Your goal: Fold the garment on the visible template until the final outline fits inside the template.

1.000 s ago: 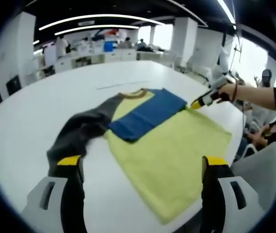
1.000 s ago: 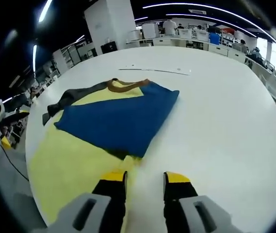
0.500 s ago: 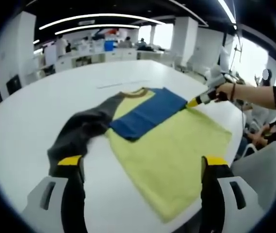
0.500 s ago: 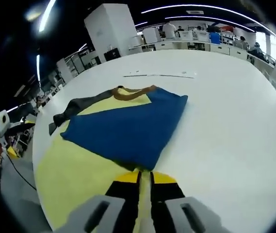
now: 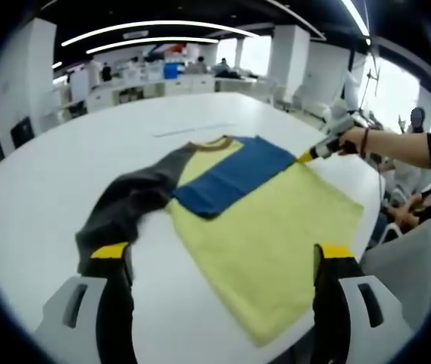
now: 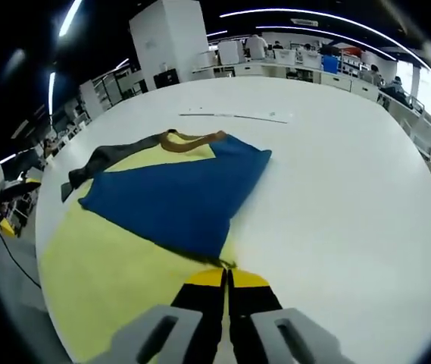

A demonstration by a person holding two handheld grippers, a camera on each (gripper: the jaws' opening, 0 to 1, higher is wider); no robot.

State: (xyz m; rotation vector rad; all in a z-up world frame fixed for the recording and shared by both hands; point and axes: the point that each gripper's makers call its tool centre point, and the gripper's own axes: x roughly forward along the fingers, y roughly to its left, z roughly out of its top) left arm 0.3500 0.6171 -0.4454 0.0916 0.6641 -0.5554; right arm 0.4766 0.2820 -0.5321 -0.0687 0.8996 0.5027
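In the right gripper view, the right gripper (image 6: 226,274) has its yellow-tipped jaws pressed together on the near side edge of the garment (image 6: 117,250), where a second ago they stood apart just short of the cloth; half a second ago they had already closed, so the pinch is made and the grip now sits right at the point where the folded blue sleeve (image 6: 177,197) ends on the yellow body. Just beyond the tips the blue sleeve lies flat across the chest, then the brown collar (image 6: 192,139), and furthest off the dark grey sleeve (image 6: 105,157) stretched out on the white table (image 6: 351,189), with a thin pale strip (image 6: 234,114) lying past the collar. In the left gripper view, the left gripper (image 5: 219,252) hangs above the table with its jaws wide apart and empty, as it was a second ago; the yellow hem lies between and just ahead of them, the grey sleeve runs off beside the left jaw, and far across the shirt the right gripper (image 5: 317,152), held in a person's hand (image 5: 351,142), bites the shirt's edge. Judging by this, the right side is secured for its fold inward, while the grey sleeve remains unfolded; I cannot make out a template outline.
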